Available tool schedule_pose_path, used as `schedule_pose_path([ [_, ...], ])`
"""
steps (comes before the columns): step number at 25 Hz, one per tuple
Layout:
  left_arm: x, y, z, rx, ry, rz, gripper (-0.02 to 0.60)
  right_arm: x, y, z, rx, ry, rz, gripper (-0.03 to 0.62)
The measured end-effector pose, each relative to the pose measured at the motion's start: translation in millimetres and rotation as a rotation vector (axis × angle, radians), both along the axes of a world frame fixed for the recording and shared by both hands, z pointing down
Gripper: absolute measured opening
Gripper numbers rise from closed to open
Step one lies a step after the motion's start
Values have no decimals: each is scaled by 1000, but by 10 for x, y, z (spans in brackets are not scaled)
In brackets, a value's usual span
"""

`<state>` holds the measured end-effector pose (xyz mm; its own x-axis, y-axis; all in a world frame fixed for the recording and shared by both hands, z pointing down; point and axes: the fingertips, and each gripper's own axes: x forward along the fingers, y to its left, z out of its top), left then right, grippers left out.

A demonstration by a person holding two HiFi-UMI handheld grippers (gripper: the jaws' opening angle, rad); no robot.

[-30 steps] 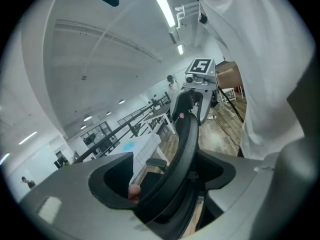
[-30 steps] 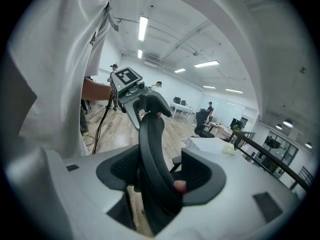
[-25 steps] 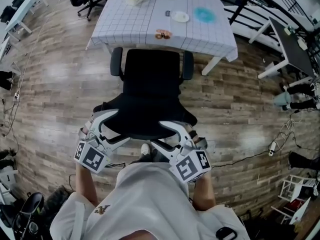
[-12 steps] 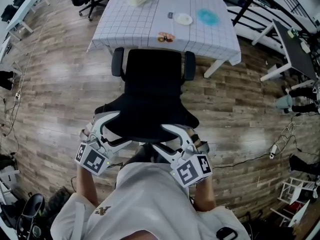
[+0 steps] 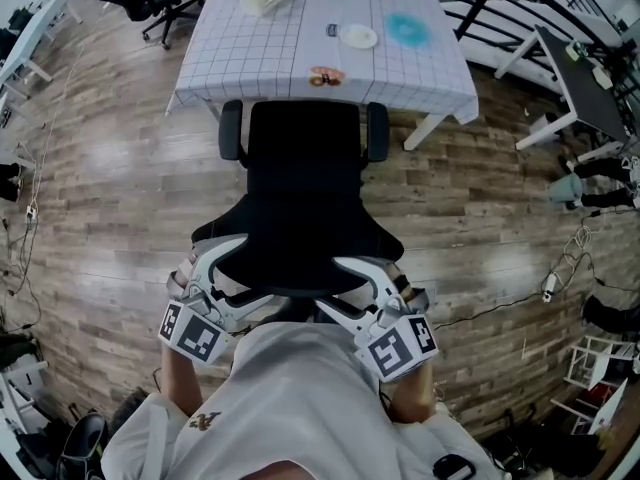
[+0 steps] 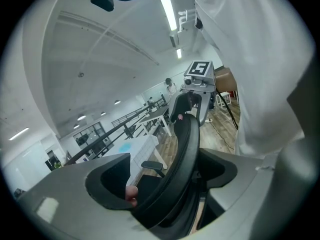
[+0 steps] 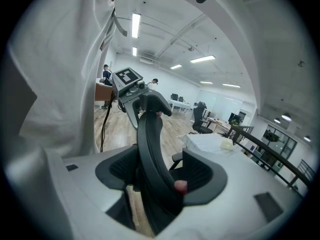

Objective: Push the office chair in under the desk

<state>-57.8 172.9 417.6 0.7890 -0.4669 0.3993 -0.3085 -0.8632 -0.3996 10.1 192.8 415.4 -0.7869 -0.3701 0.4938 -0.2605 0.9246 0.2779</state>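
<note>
Office chair sits square to the desk, seat front just at the hanging tablecloth, most of the chair not yet under.

You grip the backrest top rim at both ends. The left gripper and right gripper each straddle it, pads looking pressed on either side of the rim.

Risks:
- The armrests ride near the desk edge. If they sit higher than the underside, they likely jam or snag the cloth.
- Snagged cloth probably drags the plate and the other desk items.
- Push one hand harder and the seat likely swivels, skewing the chair toward the desk leg.
- The rim is curved and smooth, so a downward-angled shove could slide the pads off.
</note>
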Motion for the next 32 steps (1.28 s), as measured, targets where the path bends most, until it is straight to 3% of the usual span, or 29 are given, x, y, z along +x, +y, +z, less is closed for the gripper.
schedule_pose_path([
  [17, -72, -169, 8, -18, 34, 88, 440, -105, -158, -4, -28, -2, 36, 302],
  [32, 75, -300, 38, -50, 13, 93, 448, 27, -300, 7, -33, 13, 14, 302],
])
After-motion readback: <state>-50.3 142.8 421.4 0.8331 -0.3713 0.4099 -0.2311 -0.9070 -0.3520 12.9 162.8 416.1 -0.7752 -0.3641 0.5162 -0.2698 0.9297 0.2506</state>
